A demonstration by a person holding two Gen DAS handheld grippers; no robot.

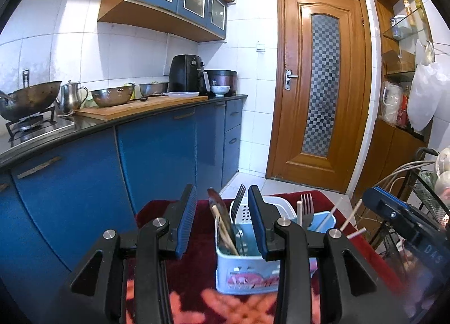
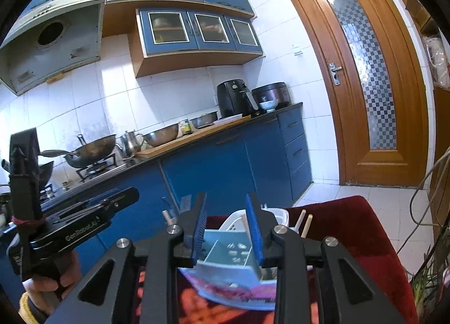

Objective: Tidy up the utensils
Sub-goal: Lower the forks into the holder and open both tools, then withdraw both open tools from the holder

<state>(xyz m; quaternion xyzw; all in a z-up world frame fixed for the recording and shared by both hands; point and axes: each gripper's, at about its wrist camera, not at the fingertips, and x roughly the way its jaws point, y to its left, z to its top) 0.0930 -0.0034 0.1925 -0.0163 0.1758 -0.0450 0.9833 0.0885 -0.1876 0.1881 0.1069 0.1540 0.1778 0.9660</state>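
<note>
Blue kitchen cabinets (image 1: 157,149) and a wooden door (image 1: 320,84) stand behind your work area. On the bench's red cloth (image 1: 197,239) sits a pale blue utensil caddy (image 1: 244,270) holding forks (image 1: 307,205), a wooden spoon (image 1: 220,219) and chopsticks (image 1: 333,212) upright in its compartments. Your left gripper (image 1: 222,217) has its jaws apart, nothing clamped; the caddy shows just beyond them. Your right gripper (image 2: 227,228) likewise has its jaws apart, empty, with the caddy seen between them.
</note>
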